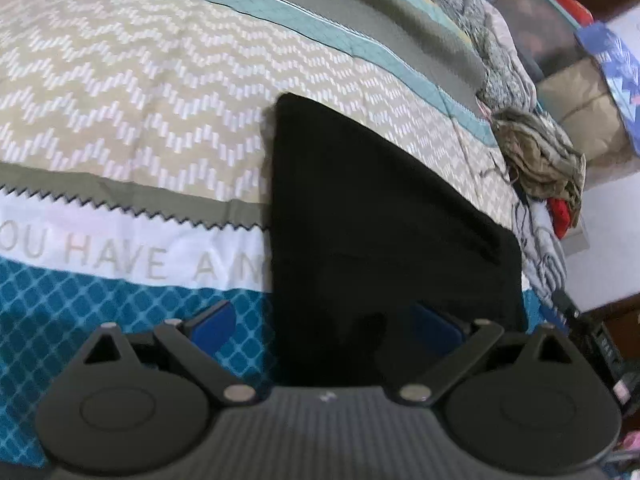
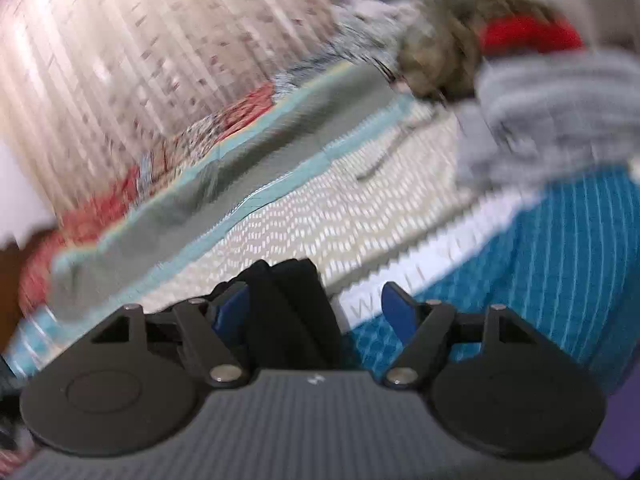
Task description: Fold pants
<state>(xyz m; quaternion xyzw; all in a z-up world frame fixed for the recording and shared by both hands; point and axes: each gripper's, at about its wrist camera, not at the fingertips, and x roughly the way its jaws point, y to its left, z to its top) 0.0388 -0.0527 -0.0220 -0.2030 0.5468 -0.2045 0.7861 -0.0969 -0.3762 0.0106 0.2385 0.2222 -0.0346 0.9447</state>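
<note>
The black pants lie folded into a flat dark slab on the patterned bedspread. My left gripper hovers over their near end with its jaws wide apart. One blue pad is above the blue diamond cloth, the other above the pants, and neither presses on them. In the blurred right wrist view, a stacked edge of the pants sits between the fingers of my right gripper. It lies close to the left pad; the right pad stands clear of it.
A heap of other clothes lines the bed's right side: an olive bundle, something red and grey striped cloth. Boxes and bags stand beyond the bed. A curtain hangs behind it.
</note>
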